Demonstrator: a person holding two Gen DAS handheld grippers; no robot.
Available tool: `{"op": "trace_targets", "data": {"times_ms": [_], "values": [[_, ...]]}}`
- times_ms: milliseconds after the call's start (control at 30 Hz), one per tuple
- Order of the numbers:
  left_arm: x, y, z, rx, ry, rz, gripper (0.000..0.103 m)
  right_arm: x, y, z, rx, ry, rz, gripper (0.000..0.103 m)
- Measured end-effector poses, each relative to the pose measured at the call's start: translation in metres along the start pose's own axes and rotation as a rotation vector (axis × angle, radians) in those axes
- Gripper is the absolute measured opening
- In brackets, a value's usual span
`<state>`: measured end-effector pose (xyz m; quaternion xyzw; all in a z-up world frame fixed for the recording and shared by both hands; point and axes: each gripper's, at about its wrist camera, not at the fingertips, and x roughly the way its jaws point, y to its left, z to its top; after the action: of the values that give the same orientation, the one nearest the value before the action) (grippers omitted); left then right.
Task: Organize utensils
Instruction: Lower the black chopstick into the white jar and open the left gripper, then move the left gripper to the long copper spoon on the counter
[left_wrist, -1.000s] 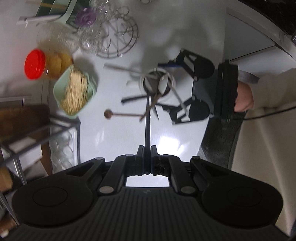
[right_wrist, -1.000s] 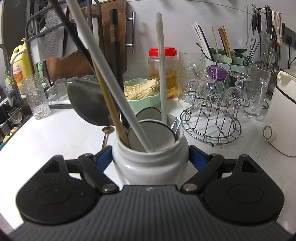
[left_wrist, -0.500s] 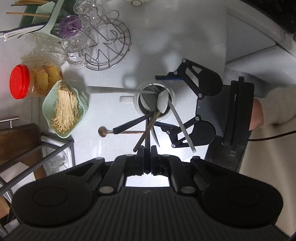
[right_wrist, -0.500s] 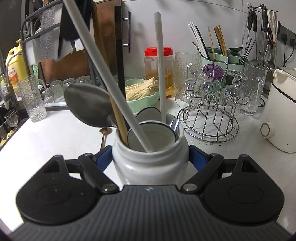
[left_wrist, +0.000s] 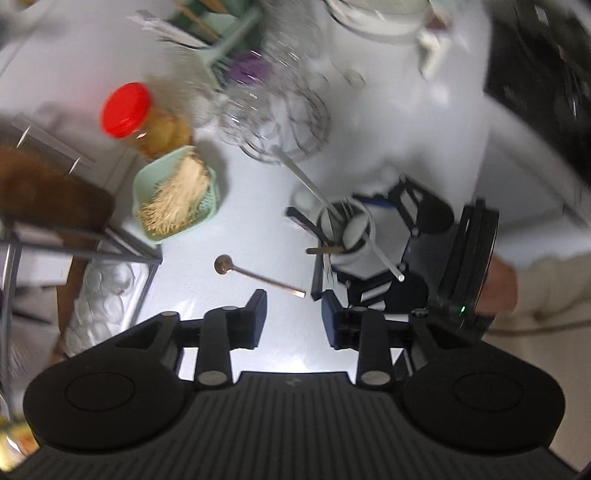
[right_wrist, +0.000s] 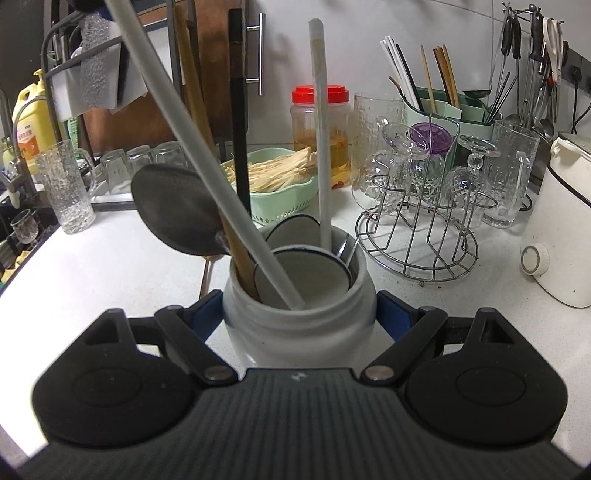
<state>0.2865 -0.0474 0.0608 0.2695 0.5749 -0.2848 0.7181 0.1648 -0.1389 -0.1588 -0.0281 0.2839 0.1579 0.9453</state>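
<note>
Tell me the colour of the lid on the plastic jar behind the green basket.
Red. The jar lid shows best in the right wrist view.

We see the left wrist view smeared by motion blur: beyond the fingers (left_wrist: 255, 317) the red-lidded jar (left_wrist: 125, 110) and glass rack (left_wrist: 280, 122) streak, worst toward the bowed fisheye edges. A bright glare patch sits on the white desk (left_wrist: 192, 266) between the fingers. Our right wrist view is sharp and evenly, coolly lit; soft shadows lie beside its fingers (right_wrist: 207, 310), and the rims curve.
</note>
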Motion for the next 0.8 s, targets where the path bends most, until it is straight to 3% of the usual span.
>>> {"op": "trace_targets", "data": {"times_ms": [133, 700, 800], "values": [[-0.001, 0.021, -0.029, -0.186, -0.124, -0.022, 0.04, 0.003, -0.005, 0.004, 0.01, 0.017, 0.028, 0.103], [0.074, 0.041, -0.143, -0.646, -0.425, 0.013, 0.04, -0.015, 0.0, 0.012, -0.081, -0.057, 0.111, 0.102], [0.095, 0.043, -0.163, -0.758, -0.461, -0.013, 0.04, -0.015, 0.004, 0.012, -0.117, -0.057, 0.105, 0.102]]}}
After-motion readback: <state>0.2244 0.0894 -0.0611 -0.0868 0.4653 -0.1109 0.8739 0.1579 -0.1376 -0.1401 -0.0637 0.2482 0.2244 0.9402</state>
